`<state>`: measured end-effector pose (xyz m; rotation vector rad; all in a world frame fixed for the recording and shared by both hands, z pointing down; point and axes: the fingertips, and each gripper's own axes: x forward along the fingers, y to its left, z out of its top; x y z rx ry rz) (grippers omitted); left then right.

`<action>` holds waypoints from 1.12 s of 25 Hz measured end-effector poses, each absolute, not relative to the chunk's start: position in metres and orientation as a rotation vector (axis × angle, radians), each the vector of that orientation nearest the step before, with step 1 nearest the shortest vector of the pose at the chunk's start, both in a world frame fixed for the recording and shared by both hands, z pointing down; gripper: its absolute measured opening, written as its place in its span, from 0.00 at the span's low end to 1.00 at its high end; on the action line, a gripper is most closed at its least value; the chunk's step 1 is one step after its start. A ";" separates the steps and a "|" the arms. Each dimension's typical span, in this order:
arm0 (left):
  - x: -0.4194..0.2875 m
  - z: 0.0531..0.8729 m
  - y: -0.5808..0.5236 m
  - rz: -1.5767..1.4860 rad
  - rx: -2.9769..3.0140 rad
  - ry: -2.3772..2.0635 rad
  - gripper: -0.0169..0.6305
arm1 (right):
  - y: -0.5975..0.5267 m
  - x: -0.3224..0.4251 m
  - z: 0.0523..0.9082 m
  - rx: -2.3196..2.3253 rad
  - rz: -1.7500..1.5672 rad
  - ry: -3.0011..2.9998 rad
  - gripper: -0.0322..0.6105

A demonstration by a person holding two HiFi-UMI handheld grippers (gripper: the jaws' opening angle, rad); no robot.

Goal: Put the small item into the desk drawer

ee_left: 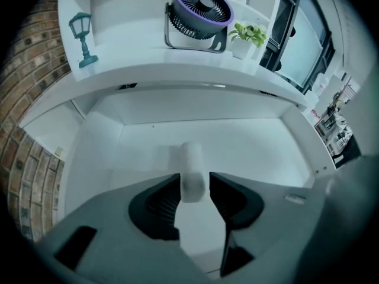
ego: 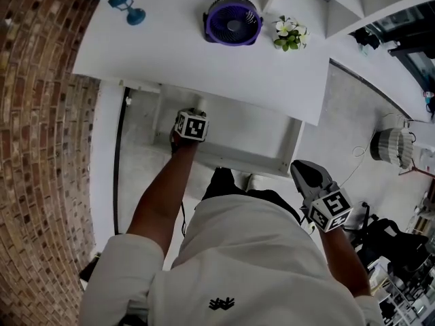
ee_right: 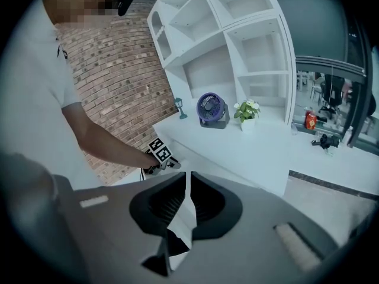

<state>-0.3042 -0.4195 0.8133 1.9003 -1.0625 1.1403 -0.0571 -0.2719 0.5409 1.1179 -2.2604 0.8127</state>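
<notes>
A small white cylinder sits between the fingertips of my left gripper, over the inside of the open white desk drawer. It looks blurred, a sliver of space shows on its right side, and the jaws stand open around it. In the head view the left gripper reaches into the drawer under the desk top. My right gripper hangs by the person's right hip, outside the drawer. Its jaws are shut with nothing between them.
On the desk top stand a purple fan, a small blue lamp and a potted flower. A brick wall runs along the left. A white round appliance and dark furniture sit on the floor at right.
</notes>
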 end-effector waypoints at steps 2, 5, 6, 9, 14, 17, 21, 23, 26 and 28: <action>-0.304 0.804 -0.416 1.138 1.911 -1.075 0.27 | -0.270 -0.057 0.538 1.109 0.800 -2.283 0.11; -0.308 0.787 -0.410 1.125 1.919 -1.110 0.27 | -0.264 -0.057 0.534 1.097 0.782 -2.325 0.11; -0.309 0.781 -0.407 1.118 1.922 -1.123 0.27 | -0.260 -0.056 0.533 1.092 0.774 -2.339 0.11; -0.311 0.763 -0.396 1.107 1.922 -1.166 0.26 | -0.250 -0.051 0.530 1.074 0.758 -2.372 0.11; -0.308 0.721 -0.374 1.078 1.943 -1.238 0.23 | -0.230 -0.042 0.526 1.057 0.744 -2.428 0.10; -0.298 0.701 -0.359 1.015 1.974 -1.265 0.20 | -0.215 -0.034 0.524 1.046 0.727 -2.459 0.09; -0.289 0.671 -0.332 0.967 1.995 -1.318 0.16 | -0.189 -0.022 0.523 1.025 0.719 -2.489 0.09; -0.283 0.660 -0.316 0.944 2.007 -1.331 0.14 | -0.175 -0.018 0.522 1.015 0.712 -2.503 0.09; -0.269 0.645 -0.289 0.880 2.024 -1.332 0.11 | -0.154 -0.011 0.522 0.997 0.700 -2.519 0.09; -0.260 0.635 -0.270 0.836 2.037 -1.327 0.09 | -0.140 -0.008 0.523 0.982 0.697 -2.527 0.08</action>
